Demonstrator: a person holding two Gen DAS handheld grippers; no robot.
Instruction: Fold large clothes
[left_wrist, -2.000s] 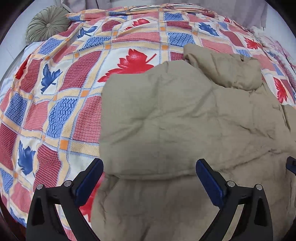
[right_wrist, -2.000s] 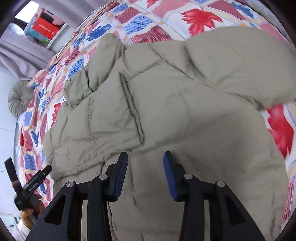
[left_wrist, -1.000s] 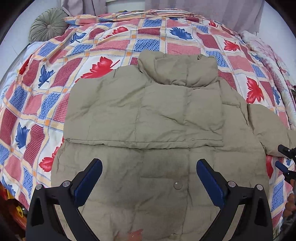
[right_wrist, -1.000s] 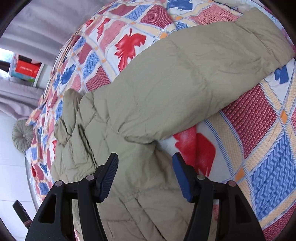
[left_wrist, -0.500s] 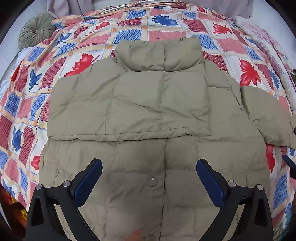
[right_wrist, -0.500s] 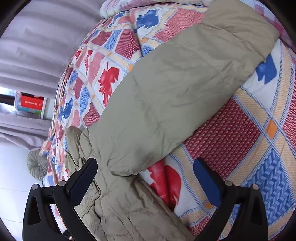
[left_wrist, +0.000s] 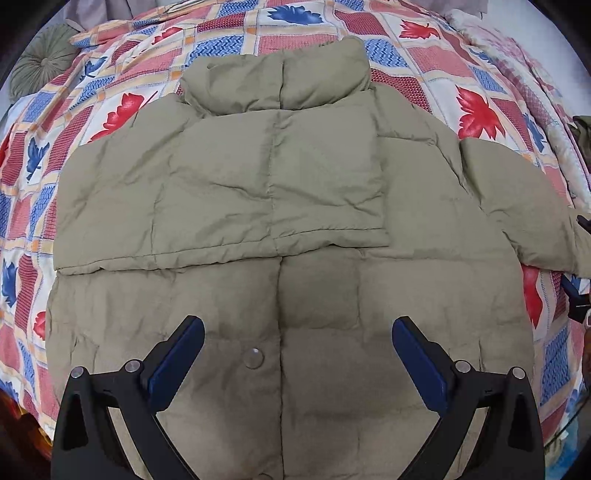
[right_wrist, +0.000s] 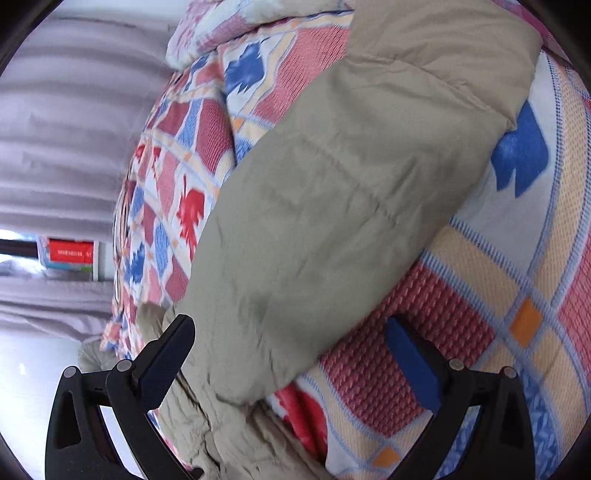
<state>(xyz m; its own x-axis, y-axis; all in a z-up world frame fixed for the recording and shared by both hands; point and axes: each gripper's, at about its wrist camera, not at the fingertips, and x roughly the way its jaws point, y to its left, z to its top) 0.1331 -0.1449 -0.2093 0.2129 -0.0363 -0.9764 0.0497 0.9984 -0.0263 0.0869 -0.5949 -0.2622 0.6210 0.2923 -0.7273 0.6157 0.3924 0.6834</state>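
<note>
Across the middle of the left wrist view, a large khaki quilted puffer jacket (left_wrist: 295, 206) is lying front-up on a bed covered by a patchwork quilt with red and blue leaf prints (left_wrist: 110, 110). We are seeing its stand-up collar (left_wrist: 277, 85) pointing toward the top of the frame, and one sleeve folded flat across the chest, its lower edge running as a seam from left to right at mid-frame. The other sleeve (left_wrist: 517, 206) is stretching out toward the right edge, resting on the quilt. A round snap button (left_wrist: 253, 358) is showing on the jacket's lower front, near the bottom centre.

We are holding the left gripper (left_wrist: 297, 354) above the jacket's lower half, pointing steeply down; its jaws are standing spread wide with nothing pinched between the blue pads, and only the fabric is lying beneath them. A round, pleated green cushion (left_wrist: 37, 70) is sitting at the upper left, at the head of the bed.

Through the right wrist view we are looking along the outstretched sleeve (right_wrist: 351, 203), which is running from the bottom centre to the upper right of the frame. The right gripper (right_wrist: 291, 354) has just been opening its jaws, and they are now spread fully, straddling the sleeve near the shoulder without pressing on it. Grey curtains (right_wrist: 74, 129) are filling the left side.
</note>
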